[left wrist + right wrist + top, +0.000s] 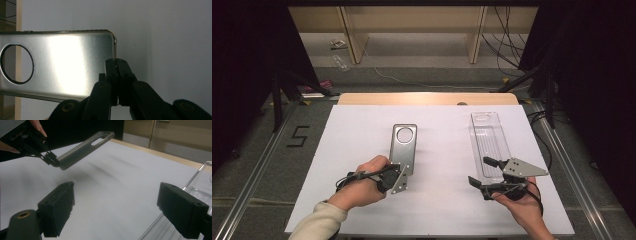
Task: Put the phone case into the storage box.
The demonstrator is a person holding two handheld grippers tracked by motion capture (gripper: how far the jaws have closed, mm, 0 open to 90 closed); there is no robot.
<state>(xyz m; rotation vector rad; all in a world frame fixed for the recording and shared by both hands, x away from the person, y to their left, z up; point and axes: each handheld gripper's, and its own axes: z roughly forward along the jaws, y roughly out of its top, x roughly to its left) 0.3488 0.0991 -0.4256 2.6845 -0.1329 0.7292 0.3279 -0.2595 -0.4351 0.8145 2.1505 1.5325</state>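
Step in hand, by the look of it: lifting the silver phone case (403, 146) off the white tabletop (362, 150), presumably to bring it together with the clear plastic case (488, 142) lying flat on the right side. Held at its near short edge by the left hand-held gripper (398, 176), jaws pressed together on the thin rim, as seen up close in the left gripper view (116, 63). Raised clear of the tabletop and tilted, far end with the round camera hole (17, 64) higher, judging from the right gripper view, where the silver phone case (83, 148) hangs in the air above a soft shadow.

Right hand-held gripper (484, 177) wide open, nothing between the 2 black pads (58, 207), hovering just at the near end of the clear plastic case (200, 182); one jaw over its near edge, contact impossible to tell.

Next move, as a judgement: closing the right jaws on the near edge of the clear plastic case, or steadying it, then carrying the silver one across and lining the 2 up. Calls for a firm pinch on the left, since a grip on so narrow a rim could let the case swing or slip, and for care with the slick, see-through plastic.
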